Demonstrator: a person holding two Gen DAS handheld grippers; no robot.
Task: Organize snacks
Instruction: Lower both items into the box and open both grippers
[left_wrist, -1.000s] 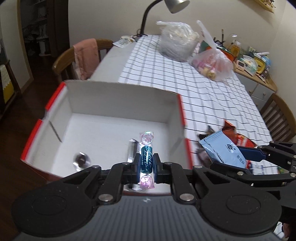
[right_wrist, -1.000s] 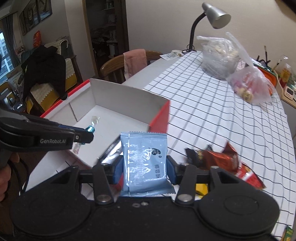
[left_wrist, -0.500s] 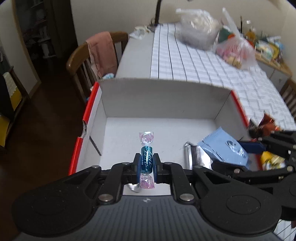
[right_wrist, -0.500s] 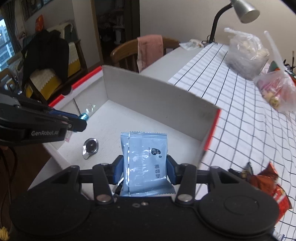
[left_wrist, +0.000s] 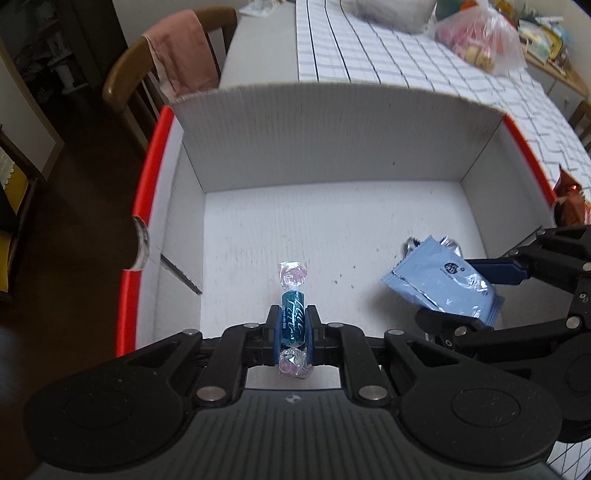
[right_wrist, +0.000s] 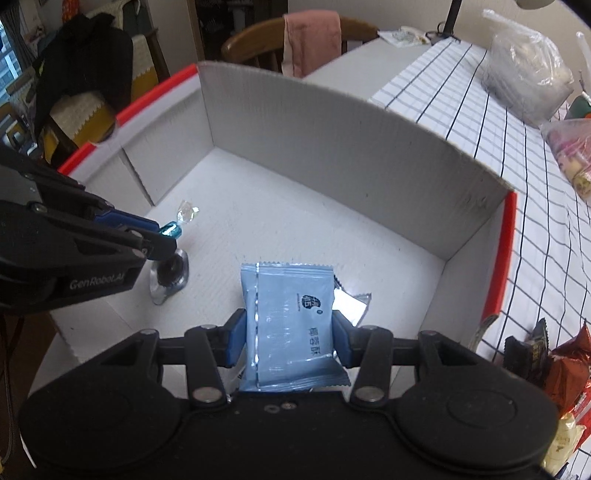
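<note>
Two snacks are being held over the white box (left_wrist: 332, 147): a teal candy (left_wrist: 293, 320) pinched by the left gripper (left_wrist: 291, 330), a blue packet (right_wrist: 291, 328) clamped in the right gripper (right_wrist: 290, 338).

A home dining room: a long counter (right_wrist: 524, 155) under a white grid-checked cloth, wooden chairs (left_wrist: 125, 74) around it, one draped with a pink towel (left_wrist: 181, 55), tied plastic bags (right_wrist: 524, 77) of food, a desk lamp's base (right_wrist: 448, 29), and a dark wooden floor (left_wrist: 74, 184).

Pink towel (left_wrist: 183, 55) on wooden chair (left_wrist: 122, 74), desk lamp (right_wrist: 452, 18) behind.
</note>
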